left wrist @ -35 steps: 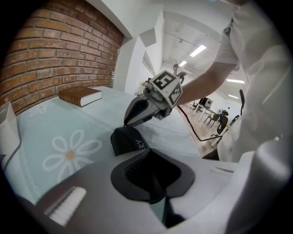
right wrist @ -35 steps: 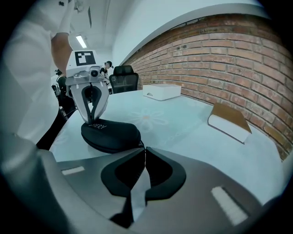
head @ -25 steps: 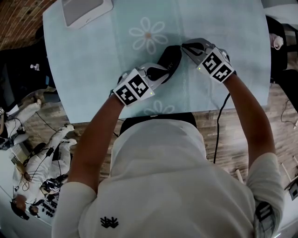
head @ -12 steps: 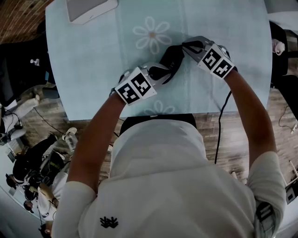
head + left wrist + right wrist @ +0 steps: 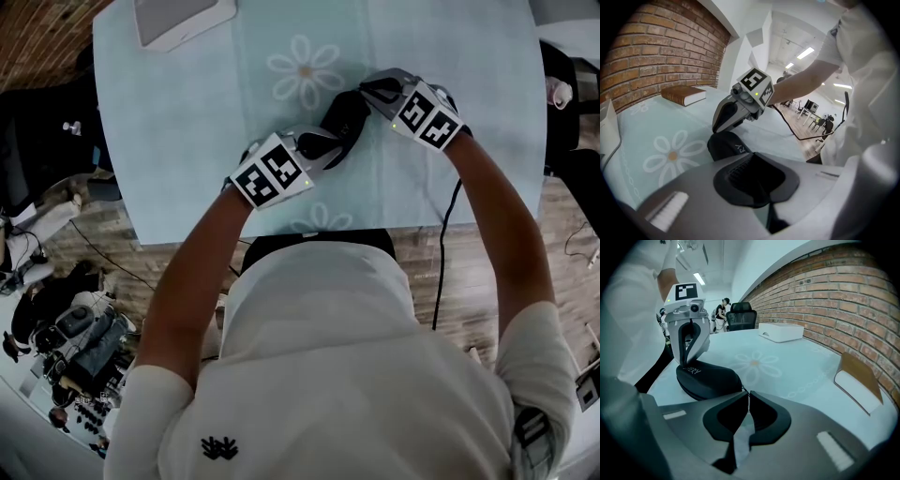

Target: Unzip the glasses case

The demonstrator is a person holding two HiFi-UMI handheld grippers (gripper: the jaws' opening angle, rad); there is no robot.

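Bracing one end, pinching the other

On the flower-print counter the black glasses case lies with its long axis slanting from near-left to far-right. The left tongs are clamped over the near-left end, one jaw on each flank, pinning the case down. The right tongs meet the far-right end, jaws pressed together on what looks like the small zip pull, right at the case's rounded tip. Both tongs touch the case, one at each end. The seam looks closed along the side that shows, so I judge the unzipping barely begun. The pull's path follows the seam round that tip and then along the long side towards the left tongs, so the right hand is the one placed to move it, while the left resists the drag
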